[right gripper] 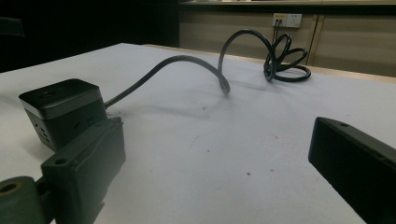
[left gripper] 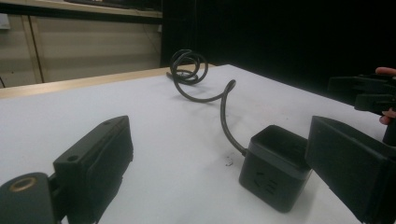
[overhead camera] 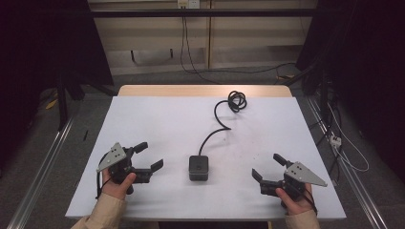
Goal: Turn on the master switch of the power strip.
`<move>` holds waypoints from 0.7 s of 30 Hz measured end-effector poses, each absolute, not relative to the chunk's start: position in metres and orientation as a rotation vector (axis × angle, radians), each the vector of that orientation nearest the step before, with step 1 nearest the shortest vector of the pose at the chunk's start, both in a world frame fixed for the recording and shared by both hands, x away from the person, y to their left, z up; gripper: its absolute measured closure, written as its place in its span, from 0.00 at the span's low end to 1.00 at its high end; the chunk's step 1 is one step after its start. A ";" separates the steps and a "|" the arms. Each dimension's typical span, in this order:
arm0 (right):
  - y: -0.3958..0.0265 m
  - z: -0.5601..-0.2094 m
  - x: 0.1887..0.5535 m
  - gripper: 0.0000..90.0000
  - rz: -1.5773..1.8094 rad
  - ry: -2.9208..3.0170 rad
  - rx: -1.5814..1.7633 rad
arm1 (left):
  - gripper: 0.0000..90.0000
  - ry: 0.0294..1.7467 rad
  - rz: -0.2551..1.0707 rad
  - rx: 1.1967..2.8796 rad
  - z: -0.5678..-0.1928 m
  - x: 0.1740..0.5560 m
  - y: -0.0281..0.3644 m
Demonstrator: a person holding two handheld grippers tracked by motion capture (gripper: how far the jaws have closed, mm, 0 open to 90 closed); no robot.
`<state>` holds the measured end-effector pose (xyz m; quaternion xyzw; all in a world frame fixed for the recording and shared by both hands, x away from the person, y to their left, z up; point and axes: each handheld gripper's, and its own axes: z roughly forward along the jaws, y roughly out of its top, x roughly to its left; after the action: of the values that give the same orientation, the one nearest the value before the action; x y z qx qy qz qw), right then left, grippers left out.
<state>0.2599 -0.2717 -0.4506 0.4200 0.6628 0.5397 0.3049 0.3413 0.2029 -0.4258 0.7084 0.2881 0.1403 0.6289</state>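
Observation:
A black cube-shaped power block sits near the front middle of the white table top. Its dark cable runs back to a coil near the far edge. My left gripper rests to the left of the block, open and holding nothing. My right gripper rests to the right of it, also open and holding nothing. In the left gripper view the block stands just inside the right jaw, with the cable rising behind. In the right gripper view the block stands behind the left jaw.
The white board lies on a wooden table whose far edge shows as a tan strip. Metal rails run along the floor on both sides. Loose cables lie on the floor at the right. A wall socket sits behind.

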 end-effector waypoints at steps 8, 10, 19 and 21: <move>-0.270 -0.450 0.261 0.04 1.430 1.755 1.113 | 0.11 0.656 0.303 1.631 -0.424 0.342 0.198; -0.271 -0.451 0.261 0.04 1.427 1.759 1.105 | 0.12 0.655 0.303 1.639 -0.423 0.343 0.198; -0.270 -0.451 0.262 0.04 1.429 1.753 1.114 | 0.13 0.630 0.296 1.663 -0.420 0.344 0.190; -0.270 -0.450 0.263 0.04 1.427 1.759 1.107 | 0.14 0.625 0.295 1.674 -0.419 0.345 0.188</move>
<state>0.2628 -0.2696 -0.4503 0.4182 0.6645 0.5389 0.3051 0.3447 0.1885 -0.4194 0.7273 0.2715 0.1282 0.6172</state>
